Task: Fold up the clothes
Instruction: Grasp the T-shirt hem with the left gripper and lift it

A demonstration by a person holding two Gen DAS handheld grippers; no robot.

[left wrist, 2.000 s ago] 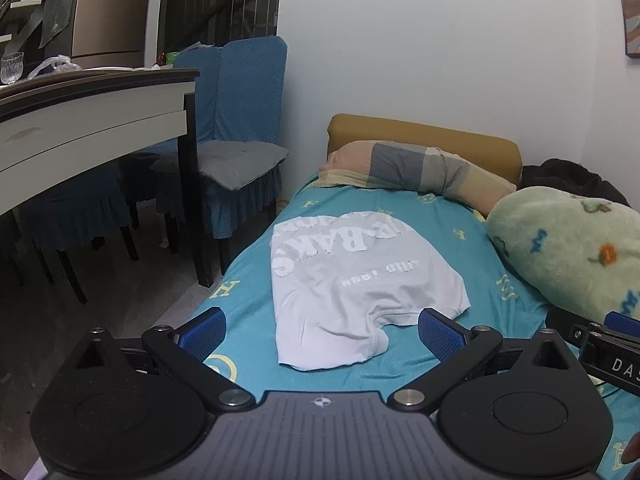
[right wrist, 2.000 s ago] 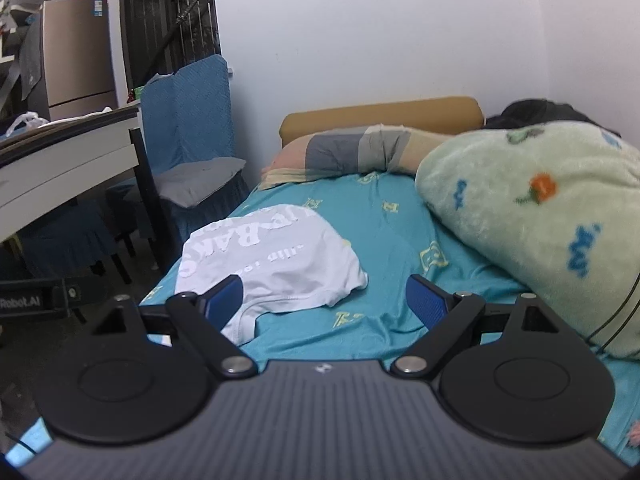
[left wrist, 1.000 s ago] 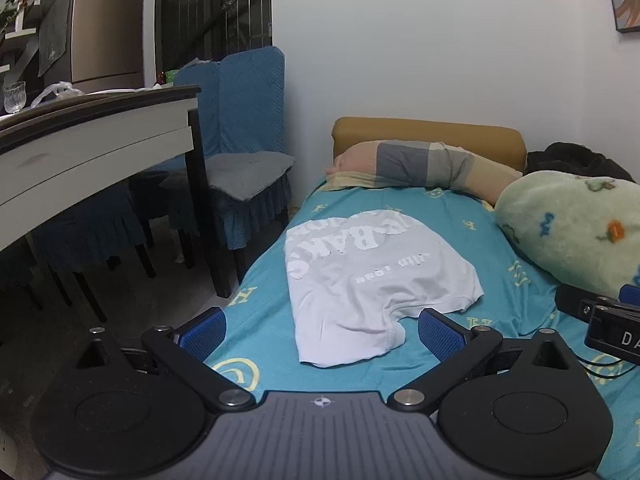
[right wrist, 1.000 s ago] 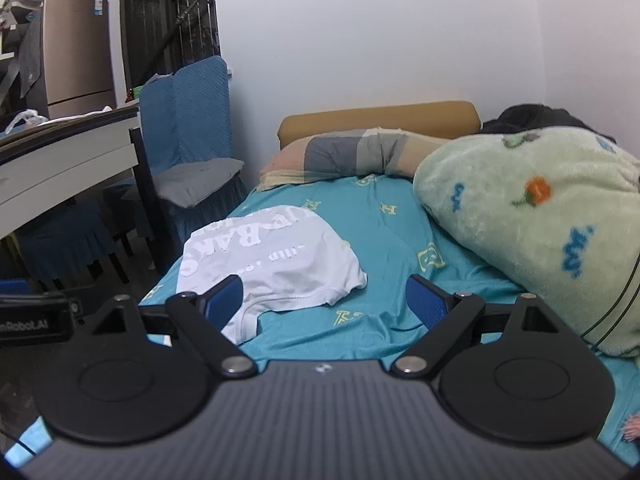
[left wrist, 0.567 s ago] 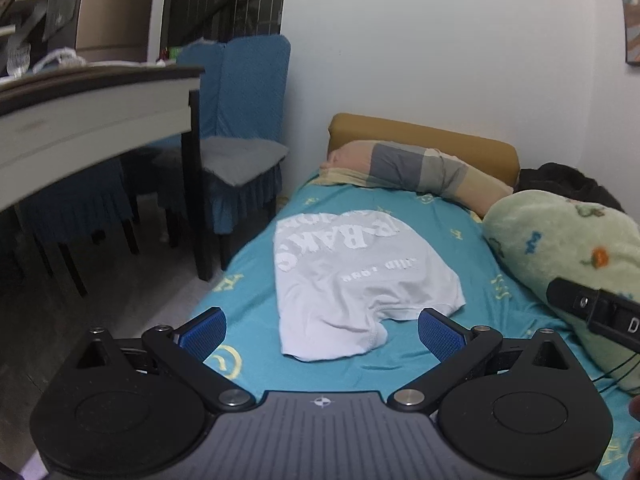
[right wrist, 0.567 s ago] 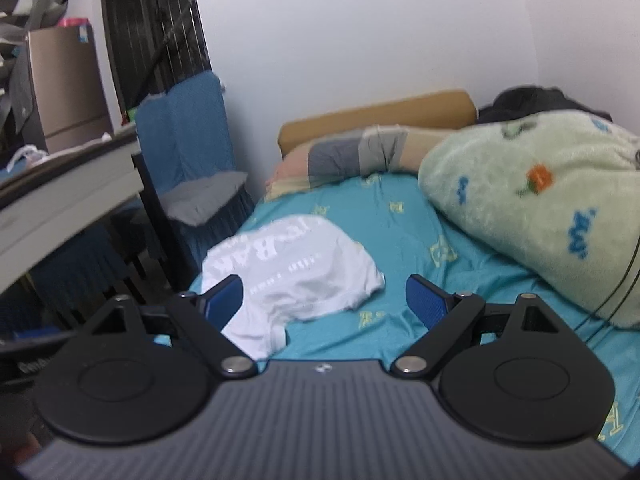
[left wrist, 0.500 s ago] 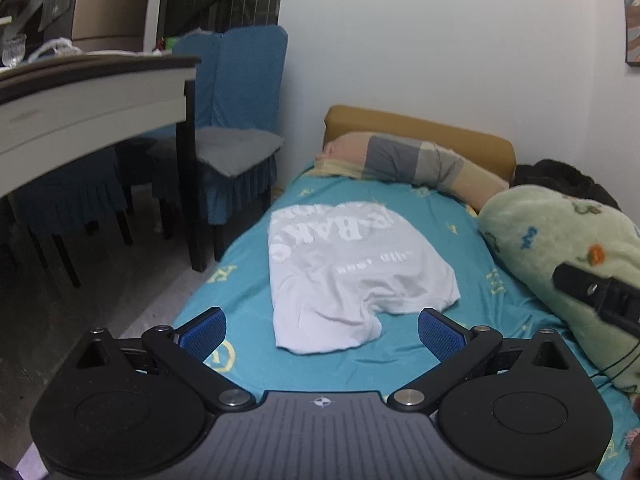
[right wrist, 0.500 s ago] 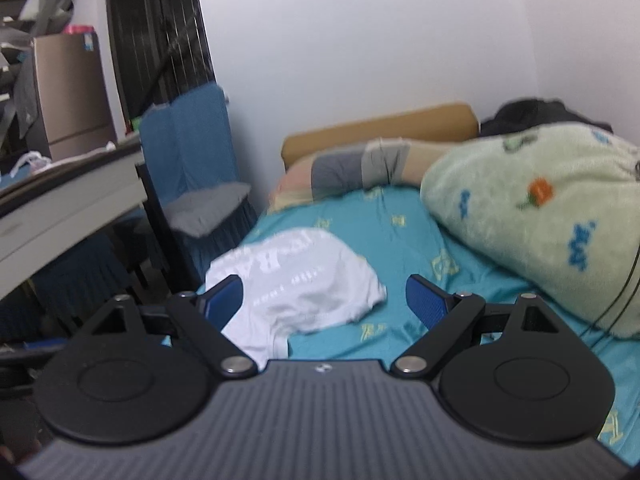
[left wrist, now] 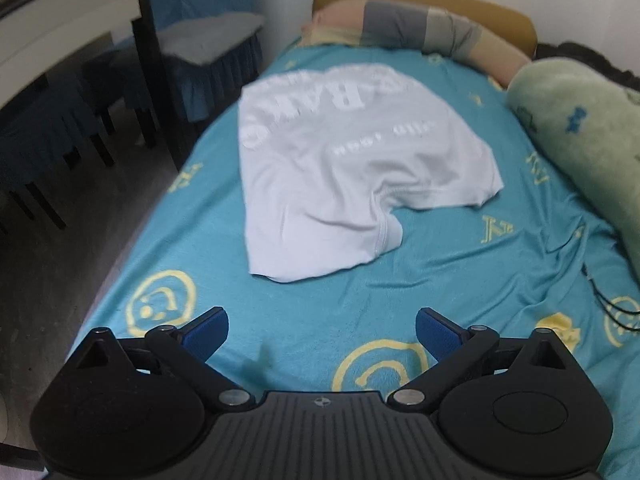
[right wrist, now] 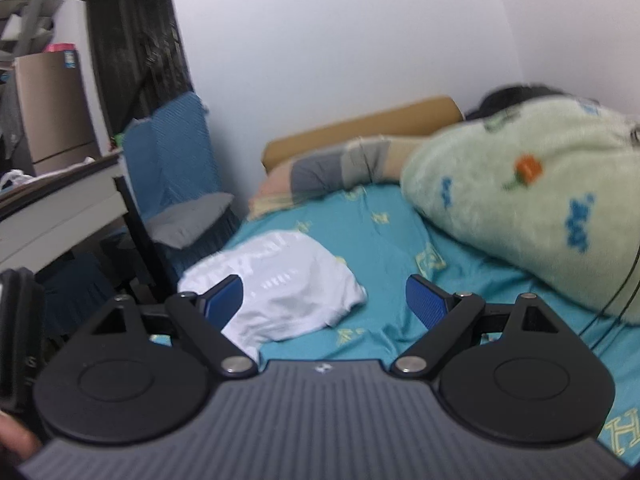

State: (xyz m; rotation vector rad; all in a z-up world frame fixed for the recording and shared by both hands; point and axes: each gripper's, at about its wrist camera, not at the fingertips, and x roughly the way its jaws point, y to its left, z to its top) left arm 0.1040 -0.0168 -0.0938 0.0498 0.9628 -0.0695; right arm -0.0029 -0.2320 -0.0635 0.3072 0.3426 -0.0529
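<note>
A white T-shirt (left wrist: pixel 344 168) with pale lettering lies rumpled, print up, on the teal bed sheet (left wrist: pixel 304 320). It also shows in the right wrist view (right wrist: pixel 288 288) at the bed's left side. My left gripper (left wrist: pixel 322 332) is open and empty, above the sheet just short of the shirt's near hem. My right gripper (right wrist: pixel 324 296) is open and empty, held over the sheet near the shirt's right edge. Its left finger (right wrist: pixel 222 300) overlaps the shirt in view.
A green fleece blanket (right wrist: pixel 528 220) is bunched along the bed's right side, with a black cable (left wrist: pixel 600 292) on the sheet. A striped pillow (left wrist: pixel 412 32) lies at the headboard. A blue-covered chair (right wrist: pixel 176 184) and a table (left wrist: pixel 68 40) stand left of the bed.
My left gripper has tilted down and moved closer to the bed, so the shirt fills more of its view. My right gripper has shifted and its view is blurred. Both stay open.
</note>
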